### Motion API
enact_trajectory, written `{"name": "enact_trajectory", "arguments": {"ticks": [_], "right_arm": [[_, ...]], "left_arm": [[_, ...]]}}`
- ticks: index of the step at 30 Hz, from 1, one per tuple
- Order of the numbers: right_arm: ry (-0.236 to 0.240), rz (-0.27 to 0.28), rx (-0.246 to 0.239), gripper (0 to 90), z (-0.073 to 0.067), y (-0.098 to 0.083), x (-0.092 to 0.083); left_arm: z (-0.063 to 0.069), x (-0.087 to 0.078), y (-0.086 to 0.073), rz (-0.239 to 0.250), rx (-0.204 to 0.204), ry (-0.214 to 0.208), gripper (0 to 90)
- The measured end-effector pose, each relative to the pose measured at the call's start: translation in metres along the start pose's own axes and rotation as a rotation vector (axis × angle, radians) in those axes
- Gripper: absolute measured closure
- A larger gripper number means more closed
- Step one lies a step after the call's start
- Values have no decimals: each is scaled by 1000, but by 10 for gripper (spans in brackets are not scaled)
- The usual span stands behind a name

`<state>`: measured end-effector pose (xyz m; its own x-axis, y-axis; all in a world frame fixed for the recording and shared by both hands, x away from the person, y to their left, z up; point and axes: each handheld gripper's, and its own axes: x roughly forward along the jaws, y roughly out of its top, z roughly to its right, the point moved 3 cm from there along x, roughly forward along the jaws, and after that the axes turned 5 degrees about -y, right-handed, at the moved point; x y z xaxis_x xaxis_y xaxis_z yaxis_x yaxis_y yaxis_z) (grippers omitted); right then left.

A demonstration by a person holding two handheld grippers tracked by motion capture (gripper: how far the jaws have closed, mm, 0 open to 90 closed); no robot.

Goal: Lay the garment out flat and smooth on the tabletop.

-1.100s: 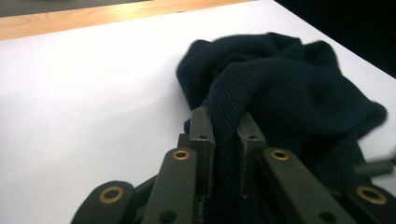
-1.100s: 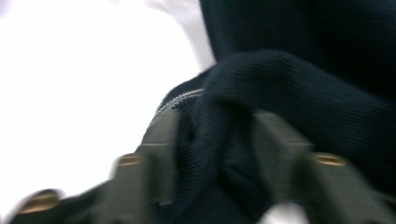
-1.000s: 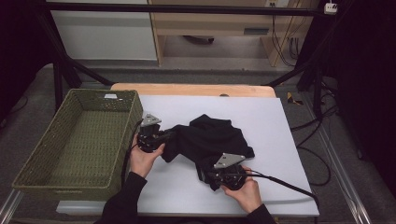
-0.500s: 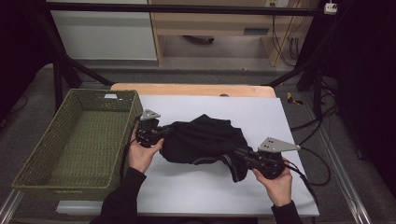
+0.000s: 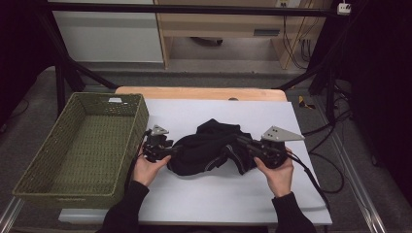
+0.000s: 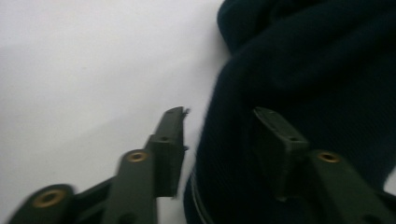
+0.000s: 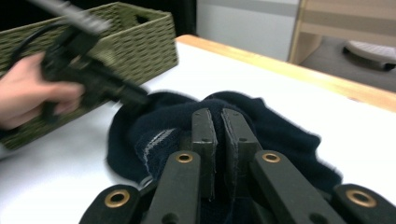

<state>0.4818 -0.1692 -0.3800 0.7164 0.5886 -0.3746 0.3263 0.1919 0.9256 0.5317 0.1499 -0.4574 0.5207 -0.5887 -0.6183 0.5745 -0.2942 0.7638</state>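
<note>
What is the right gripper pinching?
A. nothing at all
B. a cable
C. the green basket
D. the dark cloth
D: in the right gripper view the right gripper has its fingers pressed together on a fold of the dark cloth.

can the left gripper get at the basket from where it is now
Probably yes: the left gripper, jaws just opened around the dark garment's edge, sits right beside the green basket's near wall, with nothing between them.
</note>
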Motion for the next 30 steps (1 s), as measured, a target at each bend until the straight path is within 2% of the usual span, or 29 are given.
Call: {"name": "enact_trajectory", "arguments": {"ticks": [4, 6, 8, 11, 13, 15, 18, 22, 24, 25, 26, 27, 29, 30], "right_arm": [[-44, -20, 35, 848, 14, 7, 19], [-61, -31, 45, 848, 22, 8, 27], [-76, -45, 54, 849, 27, 9, 34], [-112, -69, 52, 851, 37, 9, 45], [-130, -82, 51, 852, 41, 8, 52], [-142, -94, 53, 852, 45, 6, 58], [-153, -111, 67, 852, 50, 2, 65], [-164, -125, 75, 851, 53, -6, 73], [-164, -134, 76, 851, 53, -9, 76], [-164, -135, 74, 850, 53, -10, 76], [-160, -134, 73, 848, 52, -11, 76], [-160, -133, 68, 846, 52, -11, 75], [-149, -135, 65, 834, 51, -11, 71], [-143, -130, 63, 820, 50, -10, 69]], "left_arm": [[9, -14, -2, 78, 24, -53, 305], [20, -20, -2, 93, 69, -68, 234], [32, -22, -3, 98, 95, -109, 202], [51, -14, -7, 72, 140, -167, 203], [62, -2, -13, 30, 168, -189, 211], [71, 12, -19, -15, 199, -188, 224], [77, 32, -26, -73, 229, -166, 247], [78, 50, -31, -108, 227, -127, 322], [76, 53, -31, -102, 227, -92, 396], [75, 52, -30, -103, 221, -70, 478], [73, 51, -29, -105, 209, -71, 574], [72, 49, -28, -108, 178, -93, 652], [70, 44, -27, -116, 151, -108, 748], [69, 41, -26, -114, 142, -115, 769]]}}
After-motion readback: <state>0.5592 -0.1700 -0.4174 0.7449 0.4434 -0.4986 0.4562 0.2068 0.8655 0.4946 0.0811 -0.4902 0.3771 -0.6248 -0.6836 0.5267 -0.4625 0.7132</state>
